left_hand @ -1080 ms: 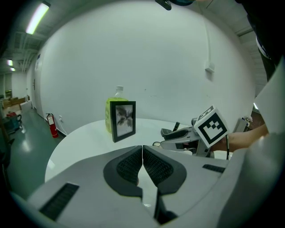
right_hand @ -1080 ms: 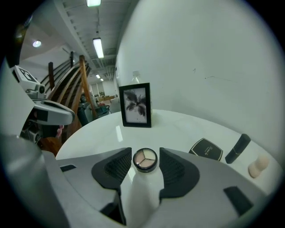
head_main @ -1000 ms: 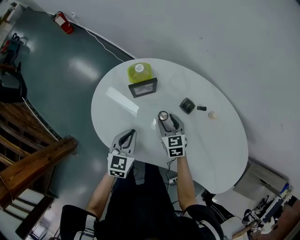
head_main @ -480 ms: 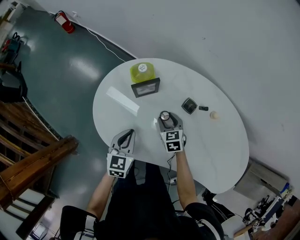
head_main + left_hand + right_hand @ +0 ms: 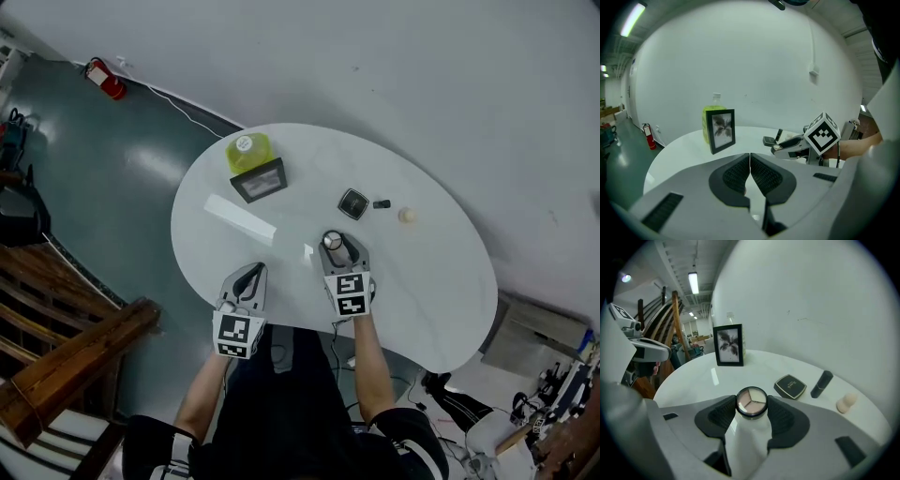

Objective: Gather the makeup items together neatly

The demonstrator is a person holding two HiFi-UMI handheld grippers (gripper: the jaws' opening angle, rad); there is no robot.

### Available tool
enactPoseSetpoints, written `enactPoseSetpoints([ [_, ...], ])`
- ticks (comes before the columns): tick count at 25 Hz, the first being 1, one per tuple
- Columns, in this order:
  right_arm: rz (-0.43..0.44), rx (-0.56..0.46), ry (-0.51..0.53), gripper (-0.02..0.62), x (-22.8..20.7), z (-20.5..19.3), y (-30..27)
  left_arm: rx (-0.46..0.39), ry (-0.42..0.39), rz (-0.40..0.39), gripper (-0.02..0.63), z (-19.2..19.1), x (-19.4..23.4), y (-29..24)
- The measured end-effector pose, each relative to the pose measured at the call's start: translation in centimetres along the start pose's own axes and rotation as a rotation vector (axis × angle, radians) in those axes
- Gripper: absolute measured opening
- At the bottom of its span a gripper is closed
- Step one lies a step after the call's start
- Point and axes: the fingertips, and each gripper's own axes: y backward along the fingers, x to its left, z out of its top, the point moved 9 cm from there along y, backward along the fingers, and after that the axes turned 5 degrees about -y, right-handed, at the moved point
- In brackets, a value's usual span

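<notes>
shifted the round eyeshadow compact (image 5: 751,402) a little across the table (image 5: 431,281), nearer to the square black compact (image 5: 790,386) than a second ago. holding it now between the fingers of the right gripper (image 5: 336,246), pads pressed on both its sides, over the middle of the table. keeping the left gripper (image 5: 750,161) empty, fingers closed together, at the near edge, well apart from the makeup. beyond the square compact, in one row: dark lipstick (image 5: 821,383), then beige sponge (image 5: 846,402). further left, picture frame (image 5: 729,351) with yellow-green container (image 5: 246,148) behind.
</notes>
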Motion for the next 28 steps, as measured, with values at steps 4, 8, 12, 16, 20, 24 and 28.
enactPoseSetpoints([
  [4, -0.076, -0.007, -0.041, 0.225, -2.7, -2.0, 3.2, -0.009, -0.041, -0.048, 0.02, 0.8, -2.0, -1.0],
  [8, -0.157, -0.008, -0.112, 0.225, -5.6, -4.7, 6.8, -0.017, -0.08, -0.095, 0.02, 1.7, -4.4, -1.7],
  [12, -0.231, 0.005, -0.154, 0.225, -8.0, -7.4, 10.1, -0.015, -0.125, -0.148, 0.02, 1.9, -7.1, -2.4],
  [16, -0.29, 0.005, -0.202, 0.225, -10.0, -10.2, 12.9, -0.024, -0.15, -0.192, 0.02, 2.3, -9.6, -3.0],
  [20, -0.331, 0.02, -0.24, 0.225, -11.5, -12.9, 14.8, -0.027, -0.175, -0.231, 0.02, 2.4, -12.0, -3.6],
  [24, -0.34, 0.014, -0.272, 0.225, -12.7, -15.0, 16.2, -0.013, -0.198, -0.258, 0.02, 2.0, -14.3, -4.1],
  [28, -0.347, 0.017, -0.302, 0.225, -13.9, -16.9, 16.7, 0.001, -0.208, -0.262, 0.02, 1.9, -16.1, -4.6],
])
